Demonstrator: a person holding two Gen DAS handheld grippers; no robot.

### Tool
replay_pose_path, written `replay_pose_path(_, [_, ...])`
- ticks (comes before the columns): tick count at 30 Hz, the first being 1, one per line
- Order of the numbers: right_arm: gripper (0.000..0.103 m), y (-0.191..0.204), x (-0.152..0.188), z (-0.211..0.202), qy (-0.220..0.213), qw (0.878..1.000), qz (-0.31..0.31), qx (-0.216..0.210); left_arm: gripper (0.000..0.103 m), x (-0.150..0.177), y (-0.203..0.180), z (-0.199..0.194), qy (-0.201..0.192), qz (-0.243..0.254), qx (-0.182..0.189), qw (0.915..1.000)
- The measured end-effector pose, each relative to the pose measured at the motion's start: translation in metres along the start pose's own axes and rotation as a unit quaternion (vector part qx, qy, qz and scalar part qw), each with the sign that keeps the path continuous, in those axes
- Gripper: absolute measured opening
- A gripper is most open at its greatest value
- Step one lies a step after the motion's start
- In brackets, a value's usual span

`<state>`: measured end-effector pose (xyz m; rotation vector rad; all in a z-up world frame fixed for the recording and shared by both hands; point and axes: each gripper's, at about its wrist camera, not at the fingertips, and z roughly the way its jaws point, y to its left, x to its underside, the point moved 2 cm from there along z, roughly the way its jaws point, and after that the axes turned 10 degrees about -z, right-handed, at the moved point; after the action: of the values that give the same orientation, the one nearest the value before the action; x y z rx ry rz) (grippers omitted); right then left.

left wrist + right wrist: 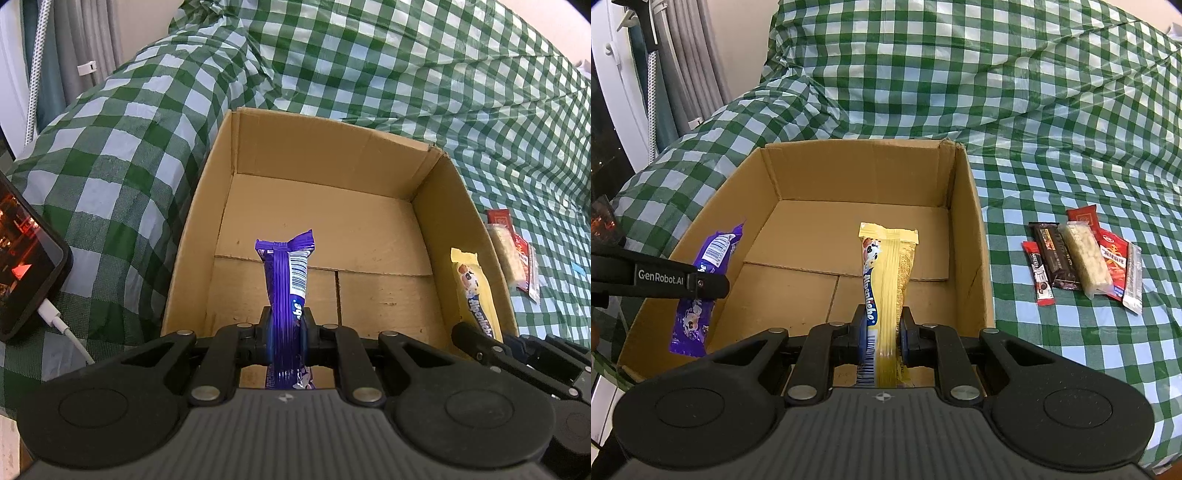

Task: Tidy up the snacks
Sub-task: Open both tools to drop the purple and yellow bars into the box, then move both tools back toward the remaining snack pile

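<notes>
An open cardboard box point(255, 147) point(975, 236) sits on a green checked cloth, with nothing lying on its floor. My left gripper point(286, 334) is shut on a purple snack packet point(288, 280) that stands up over the near part of the box. The same purple packet point(701, 280) shows at the left in the right wrist view, held by the left gripper's finger point(661, 282). My right gripper point(882, 334) is shut on a yellow Alpenliebe packet point(886, 273), also over the box's near side. That yellow packet point(474, 291) appears at the box's right wall in the left wrist view.
Several snack bars point(1082, 258) lie in a row on the cloth to the right of the box, partly seen in the left wrist view as snack bars point(511, 254). A phone point(26, 258) with a white cable point(70, 334) lies at the left. Curtains point(74, 44) hang at the far left.
</notes>
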<state>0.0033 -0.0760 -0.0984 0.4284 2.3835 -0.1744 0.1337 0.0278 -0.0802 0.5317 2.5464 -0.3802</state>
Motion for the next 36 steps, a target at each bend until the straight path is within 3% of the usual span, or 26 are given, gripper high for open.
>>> replay_pose_path(6, [0.018,-0.003,-0.002,0.006,0.005,1.0,0.001,-0.002,0.015,-0.002,-0.002,0.005,-0.002,0.009,-0.013,0.9999])
replay_pose_path(7, [0.018,-0.005,-0.003,0.007,0.007,1.0,0.006,-0.004,0.023,-0.002,-0.002,0.006,-0.002,0.01,-0.015,0.9998])
replay_pose_path(8, [0.023,-0.006,-0.004,0.006,0.007,1.0,0.014,-0.002,0.051,-0.003,-0.001,0.006,-0.001,0.007,-0.017,0.9998])
replay_pose_path(9, [0.038,-0.008,-0.006,0.005,0.005,1.0,0.024,0.001,0.07,-0.004,0.0,0.004,-0.002,0.002,-0.017,0.9998])
replay_pose_path(10, [0.047,-0.009,-0.007,0.003,0.001,0.999,0.032,0.005,0.1,-0.005,0.003,0.0,-0.008,-0.006,-0.018,0.9998])
replay_pose_path(11, [0.061,-0.011,-0.008,-0.001,-0.002,0.999,0.037,0.008,0.103,-0.005,0.005,-0.006,-0.026,-0.014,-0.018,0.9994])
replay_pose_path(12, [0.068,-0.011,-0.009,-0.005,-0.008,0.999,0.041,0.007,0.103,-0.004,0.006,-0.012,-0.041,-0.016,-0.018,0.9989])
replay_pose_path(17, [0.081,-0.007,-0.004,-0.025,0.002,0.999,0.042,-0.008,0.103,0.015,0.003,-0.03,-0.034,0.013,-0.031,0.9989])
replay_pose_path(24, [0.089,0.009,0.016,-0.07,0.005,0.999,0.045,-0.011,0.103,0.047,0.009,-0.072,-0.018,0.019,-0.054,0.9982])
replay_pose_path(36, [0.101,0.029,0.046,-0.158,-0.066,0.998,0.008,0.014,0.103,0.094,0.015,-0.146,-0.053,0.014,-0.059,0.9967])
